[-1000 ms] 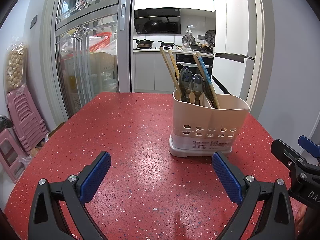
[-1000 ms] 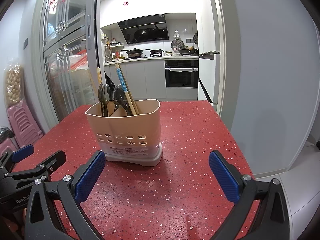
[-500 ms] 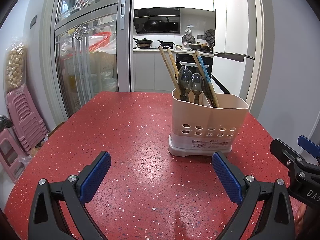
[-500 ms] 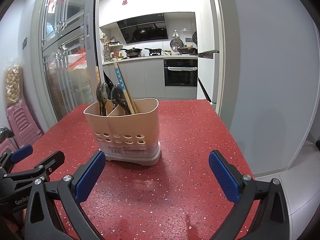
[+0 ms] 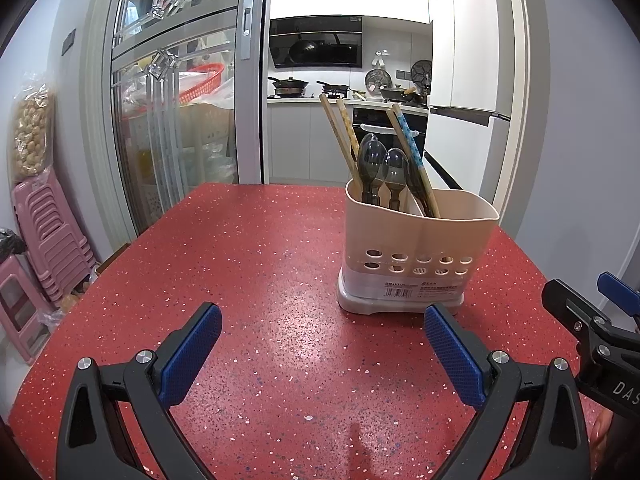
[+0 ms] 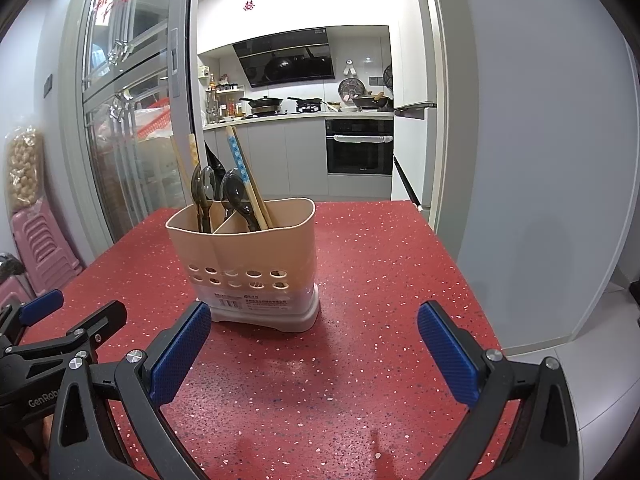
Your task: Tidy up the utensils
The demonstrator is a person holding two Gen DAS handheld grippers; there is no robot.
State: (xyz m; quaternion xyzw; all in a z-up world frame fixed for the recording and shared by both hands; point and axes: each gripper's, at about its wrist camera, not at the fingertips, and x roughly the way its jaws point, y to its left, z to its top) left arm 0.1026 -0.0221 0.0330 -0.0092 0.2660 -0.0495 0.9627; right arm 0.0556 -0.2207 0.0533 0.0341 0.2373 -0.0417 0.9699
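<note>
The holder [image 5: 418, 256] stands on the table [image 5: 248, 264], ahead and right of my left claw [image 5: 322, 354]. In it, 2 spoons [image 5: 378, 172] sit left of the divider, chopsticks [image 5: 412, 160] lean right. My right claw [image 6: 314, 354] is just behind it.

1. A home: a red speckled worktop [image 5: 240, 264] stands near an open kitchen doorway.
2. Far behind are a range hood [image 6: 286, 58], pans on a stove [image 5: 306, 88], and a built-in oven [image 6: 359, 148].
3. Stacked pink stools [image 5: 48, 236] sit at the left.

Our left gripper [image 5: 322, 354] held low and level, jaws spread wide with nothing between them, our right gripper [image 6: 314, 354] beside it, likewise gaping and empty, blue pads [image 6: 180, 354] facing inward
</note>
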